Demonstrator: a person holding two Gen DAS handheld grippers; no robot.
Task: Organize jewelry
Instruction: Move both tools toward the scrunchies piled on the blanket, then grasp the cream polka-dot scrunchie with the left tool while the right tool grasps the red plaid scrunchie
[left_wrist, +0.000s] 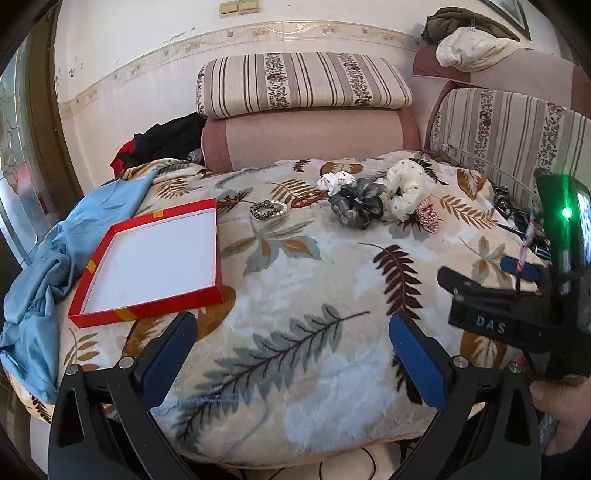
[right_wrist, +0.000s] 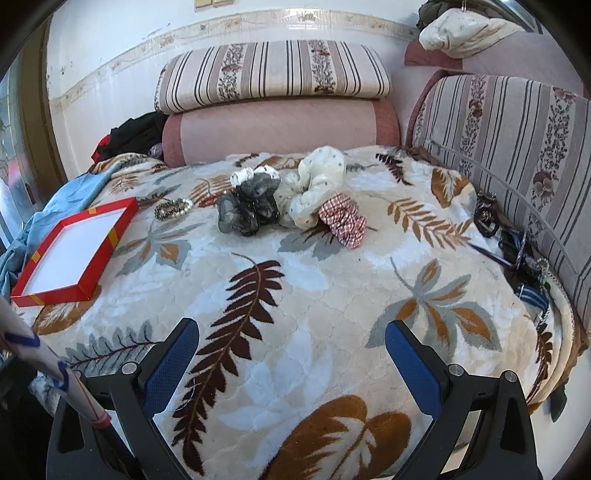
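Left gripper: blue-padded jaws wide apart, empty, low over the leaf-print plush blanket. Right gripper: likewise spread and empty.

Shallow red cardboard box with white floor lies empty at the blanket's left. Far side: green-and-pearl beaded bracelet, grey sheer scrunchie, cream dotted scrunchie, red checked scrunchie, clustered near one another.

Judgement: nothing sorted yet; first pick pending. Next move needs a forward reach to one piece.
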